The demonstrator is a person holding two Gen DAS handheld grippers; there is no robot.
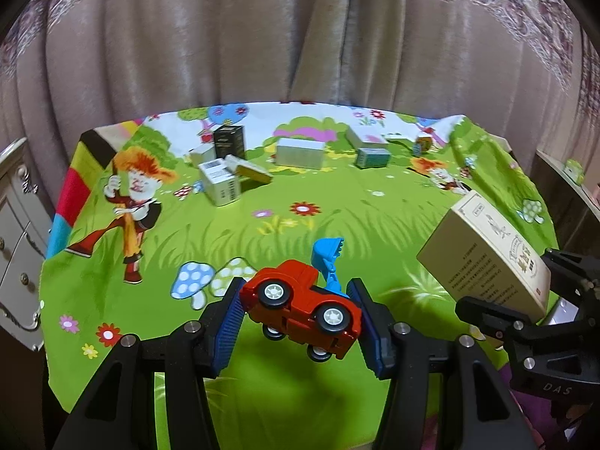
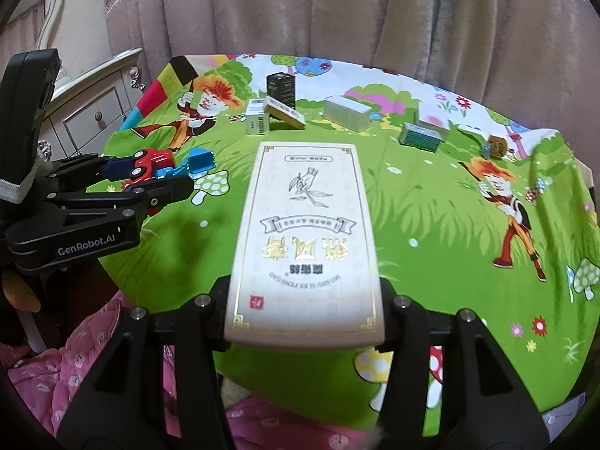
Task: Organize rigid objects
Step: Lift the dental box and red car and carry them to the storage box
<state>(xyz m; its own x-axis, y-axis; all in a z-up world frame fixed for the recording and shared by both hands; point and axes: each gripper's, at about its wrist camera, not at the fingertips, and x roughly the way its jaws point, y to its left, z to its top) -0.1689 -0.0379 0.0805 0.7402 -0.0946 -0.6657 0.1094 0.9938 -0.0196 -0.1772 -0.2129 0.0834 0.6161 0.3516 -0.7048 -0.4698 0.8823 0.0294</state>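
My left gripper (image 1: 298,313) is shut on a red toy truck (image 1: 300,305) with a blue scoop (image 1: 327,253), held tilted above the cartoon cloth. The blue pads (image 1: 228,322) press both of its sides. My right gripper (image 2: 305,300) is shut on a tall cream box (image 2: 303,232) with gold lettering, lifted off the table. That box (image 1: 487,251) shows at the right in the left wrist view, and the truck (image 2: 150,167) at the left in the right wrist view.
Several small boxes stand at the far side of the table (image 1: 285,232): a black box (image 1: 229,141), a white barcode box (image 1: 219,183), a grey box (image 1: 300,152) and a teal box (image 1: 373,156). A curtain hangs behind. A white cabinet (image 2: 93,112) stands left.
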